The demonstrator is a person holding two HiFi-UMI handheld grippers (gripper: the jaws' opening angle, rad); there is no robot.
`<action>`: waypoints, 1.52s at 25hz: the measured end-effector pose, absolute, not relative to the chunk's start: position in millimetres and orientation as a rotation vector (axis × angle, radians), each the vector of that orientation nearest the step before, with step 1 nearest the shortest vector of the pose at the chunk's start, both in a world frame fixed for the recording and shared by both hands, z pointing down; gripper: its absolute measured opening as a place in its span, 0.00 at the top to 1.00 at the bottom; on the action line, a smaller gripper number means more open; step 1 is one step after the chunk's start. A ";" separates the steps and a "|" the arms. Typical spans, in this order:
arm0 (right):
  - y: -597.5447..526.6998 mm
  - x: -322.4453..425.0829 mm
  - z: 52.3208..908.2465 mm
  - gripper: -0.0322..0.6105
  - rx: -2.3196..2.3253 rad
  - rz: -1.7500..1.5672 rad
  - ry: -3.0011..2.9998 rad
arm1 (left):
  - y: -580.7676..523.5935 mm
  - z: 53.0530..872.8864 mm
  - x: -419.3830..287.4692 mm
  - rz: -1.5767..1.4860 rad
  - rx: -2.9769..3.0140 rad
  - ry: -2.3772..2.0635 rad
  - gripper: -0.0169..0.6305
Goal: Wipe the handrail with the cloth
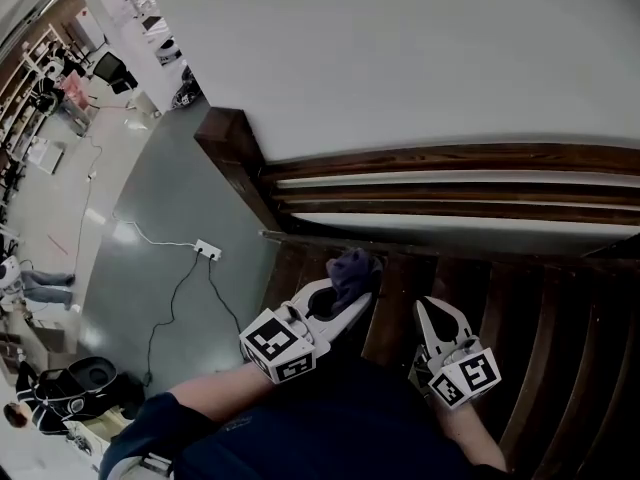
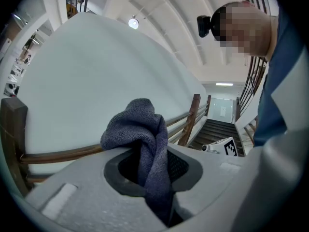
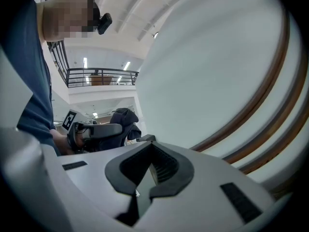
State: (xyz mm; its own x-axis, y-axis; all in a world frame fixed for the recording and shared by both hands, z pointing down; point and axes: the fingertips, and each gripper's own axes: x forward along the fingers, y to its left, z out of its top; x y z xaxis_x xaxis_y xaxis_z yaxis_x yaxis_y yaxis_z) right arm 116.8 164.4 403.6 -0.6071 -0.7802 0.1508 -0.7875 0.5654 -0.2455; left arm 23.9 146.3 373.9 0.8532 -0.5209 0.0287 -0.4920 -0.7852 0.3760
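A grey-purple cloth (image 1: 352,267) (image 2: 139,127) is bunched up between the jaws of my left gripper (image 1: 343,290) (image 2: 150,174), which is shut on it. The cloth hangs just below the dark wooden handrail (image 1: 450,157) (image 2: 67,154) that runs along the white wall. My right gripper (image 1: 434,313) (image 3: 144,177) is held beside it to the right, shut and empty, a short way below the rails. The right gripper view also shows the left gripper (image 3: 96,131) with the cloth (image 3: 122,118) on its tip, and the handrail (image 3: 263,93) curving up to the right.
A thick newel post (image 1: 226,133) ends the handrail at the left. Lower rails (image 1: 450,208) run under it. Dark wooden stair treads (image 1: 540,338) lie beneath me. Far below on the grey floor are a white power strip (image 1: 207,251) with cables and some people (image 1: 40,283).
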 end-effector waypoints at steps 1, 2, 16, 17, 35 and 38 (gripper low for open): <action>151.5 113.5 403.8 0.94 1.374 0.449 -2.754 | 132.0 374.8 20.3 -0.112 2.652 -0.759 0.85; 139.1 111.1 403.4 0.94 1.368 0.444 -2.751 | 118.0 375.0 17.3 -0.117 2.649 -0.764 0.85; 10.8 111.6 393.5 0.94 1.440 0.424 -2.742 | -14.9 379.9 17.5 -0.066 2.658 -0.750 0.86; 5.1 111.9 394.2 0.94 1.436 0.426 -2.744 | -20.1 380.6 19.2 -0.065 2.657 -0.751 0.86; -113.6 161.2 432.9 0.94 1.358 0.552 -2.761 | -147.2 438.2 96.6 0.093 2.588 -0.765 0.85; -130.6 172.3 443.4 0.94 1.366 0.578 -2.745 | -166.4 455.0 111.1 0.125 2.571 -0.750 0.85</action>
State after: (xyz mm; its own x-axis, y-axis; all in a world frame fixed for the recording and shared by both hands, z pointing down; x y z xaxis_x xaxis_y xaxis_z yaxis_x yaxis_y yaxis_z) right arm 172.3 -130.6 443.4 -0.6164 -0.7663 0.1811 -0.7743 0.5481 -0.3163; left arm 111.1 -166.4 455.0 0.8474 -0.4879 0.2092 -0.5294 -0.7472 0.4017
